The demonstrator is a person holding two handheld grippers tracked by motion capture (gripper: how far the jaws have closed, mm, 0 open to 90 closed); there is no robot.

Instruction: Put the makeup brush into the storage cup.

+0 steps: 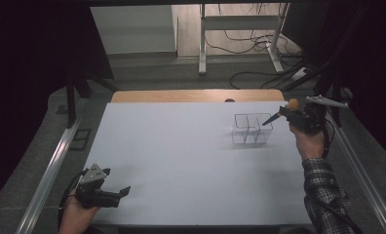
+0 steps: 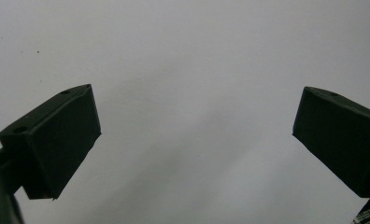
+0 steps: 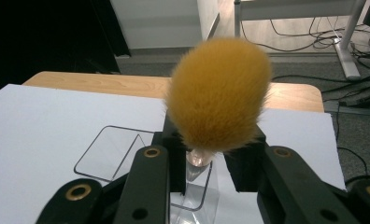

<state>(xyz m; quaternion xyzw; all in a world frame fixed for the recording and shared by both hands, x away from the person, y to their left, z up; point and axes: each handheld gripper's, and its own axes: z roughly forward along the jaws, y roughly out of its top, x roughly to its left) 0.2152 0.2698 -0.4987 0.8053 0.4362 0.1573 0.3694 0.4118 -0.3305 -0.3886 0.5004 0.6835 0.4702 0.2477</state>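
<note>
While I am holding the makeup brush (image 3: 219, 95) bristles-up in my right gripper (image 3: 206, 161), I am bringing its handle over the clear two-compartment organizer (image 1: 252, 128) on the far right part of the white table (image 1: 181, 165). The jaws are pinching the brush just under its orange tuft, closed as narrow as they go on the thin neck, so the dark handle (image 1: 271, 119) is slanting down and toward the box. In the high view the handle tip is sitting over the right-hand compartment, at about its rim; whether it is already inside I cannot tell. I am gripping high on the brush because, I judge, that leaves the whole handle free to slide into the compartment, and the soft head stays up and clean.

My left gripper (image 1: 114, 194) is resting at the near left edge of the table, well apart from the box. Its jaws are standing wide with bare table between them, waiting out of the way, I think.
</note>
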